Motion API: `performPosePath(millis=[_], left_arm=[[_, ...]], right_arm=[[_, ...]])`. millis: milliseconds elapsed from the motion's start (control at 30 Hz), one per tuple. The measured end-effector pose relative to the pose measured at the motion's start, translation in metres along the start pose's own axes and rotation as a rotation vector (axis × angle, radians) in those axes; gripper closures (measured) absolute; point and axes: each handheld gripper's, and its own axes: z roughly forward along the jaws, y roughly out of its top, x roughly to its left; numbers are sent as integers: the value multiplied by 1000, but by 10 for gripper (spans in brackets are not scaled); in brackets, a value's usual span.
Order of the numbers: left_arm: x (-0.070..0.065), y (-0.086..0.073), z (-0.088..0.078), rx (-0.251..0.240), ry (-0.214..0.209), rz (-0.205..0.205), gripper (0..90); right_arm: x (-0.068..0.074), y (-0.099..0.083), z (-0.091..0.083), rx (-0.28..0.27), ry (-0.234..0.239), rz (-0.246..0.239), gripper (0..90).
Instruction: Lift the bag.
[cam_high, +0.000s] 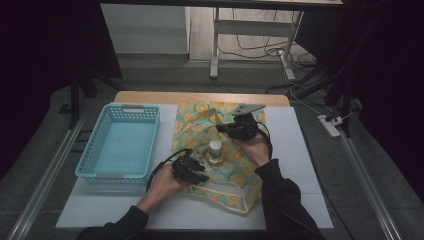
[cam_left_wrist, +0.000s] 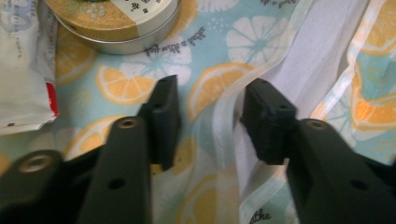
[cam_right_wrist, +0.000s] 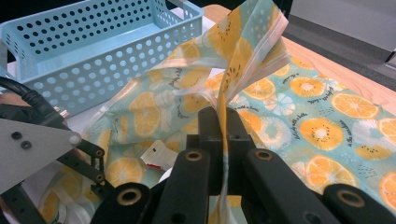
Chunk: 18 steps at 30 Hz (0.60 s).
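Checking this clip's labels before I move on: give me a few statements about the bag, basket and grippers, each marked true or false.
1. The right gripper is shut on the bag's edge. True.
2. The blue basket holds the tin. False: the round tin lies by the orange-print bag.
3. The left gripper has its pads clamped together. False: a gap shows, fabric between.
4. The basket sits left of the bag in the high view. True.

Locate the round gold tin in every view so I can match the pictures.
High view: the round gold tin sits at centre on the citrus-print cloth, between the two hands, with a white-capped jar on it.
Left gripper view: top left, cut by the edge, beyond the jaws.
Right gripper view: no tin there.
Shared landmark: the citrus-print cloth.
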Motion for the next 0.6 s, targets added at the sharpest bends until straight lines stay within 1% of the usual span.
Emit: performPosePath(millis=[67,233,267,367,433,500,533,600], left_arm=[[0,0,0,1,-10,-2,680],[2,0,0,-3,-35,-40,847],[2,0,0,-3,-40,-44,860],[2,0,0,1,-37,-49,887],[2,0,-1,2,-39,-46,890],[3,0,-1,10,-43,-56,891],[3,1,-2,9,-43,-63,892],[2,2,-4,2,-40,-65,892]], right_arm=[[0,0,0,0,1,0,893],[0,0,0,3,-1,0,893],[0,0,0,3,0,0,893],[0,0,0,5,1,-3,893],[0,-1,0,5,2,-6,893],[0,-1,1,9,4,-10,893],[0,-1,1,9,4,-11,893],[0,0,0,8,3,-10,893]])
